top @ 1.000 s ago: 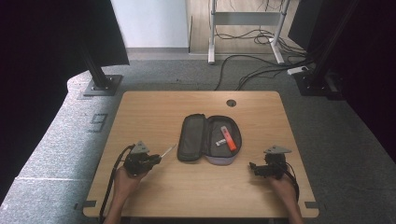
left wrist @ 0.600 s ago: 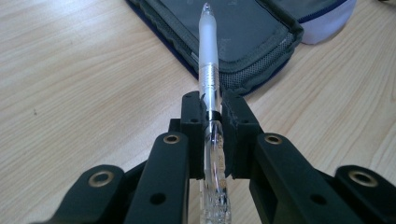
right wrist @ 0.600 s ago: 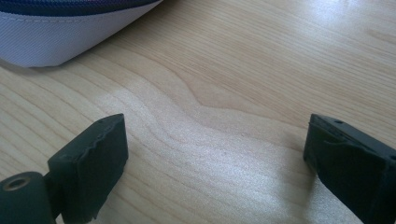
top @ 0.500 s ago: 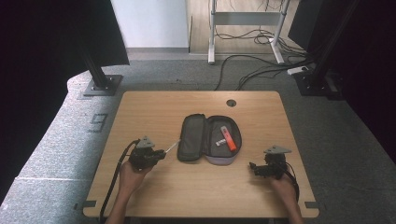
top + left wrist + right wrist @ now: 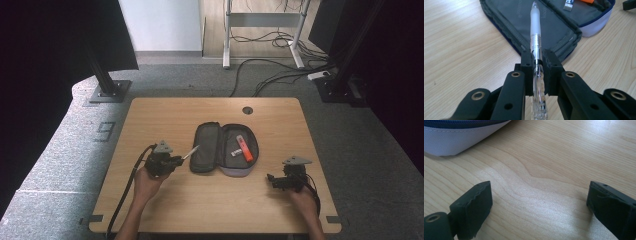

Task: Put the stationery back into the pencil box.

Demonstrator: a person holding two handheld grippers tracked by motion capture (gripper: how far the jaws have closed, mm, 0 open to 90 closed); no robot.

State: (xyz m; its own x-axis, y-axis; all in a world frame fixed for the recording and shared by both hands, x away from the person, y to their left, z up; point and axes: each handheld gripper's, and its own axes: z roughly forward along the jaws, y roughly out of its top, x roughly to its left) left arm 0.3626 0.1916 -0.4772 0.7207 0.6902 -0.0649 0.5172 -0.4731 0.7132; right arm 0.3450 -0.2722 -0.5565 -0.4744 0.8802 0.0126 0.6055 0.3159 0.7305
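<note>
A clear and white pen (image 5: 535, 37) is clamped between the jaws of my left gripper (image 5: 537, 62), its tip reaching over the lid of the open grey pencil case (image 5: 541, 27). In the high view that left gripper (image 5: 176, 160) sits just left of the pencil case (image 5: 206, 147), with the pen (image 5: 190, 152) slanting toward it. The case's right half holds an orange marker (image 5: 245, 148) and a small white item (image 5: 236, 151). My right gripper (image 5: 272, 181) rests near the table's front right, open, with only bare wood between its jaws (image 5: 539, 202).
The wooden table (image 5: 210, 200) has a cable hole (image 5: 247, 110) at the back. A corner of the case's white side (image 5: 454, 137) lies ahead of the right gripper. Cables and stand feet cover the floor beyond.
My left gripper has carried the pen rightward and slightly up, closer to the pencil case. The right gripper has stayed in place.
</note>
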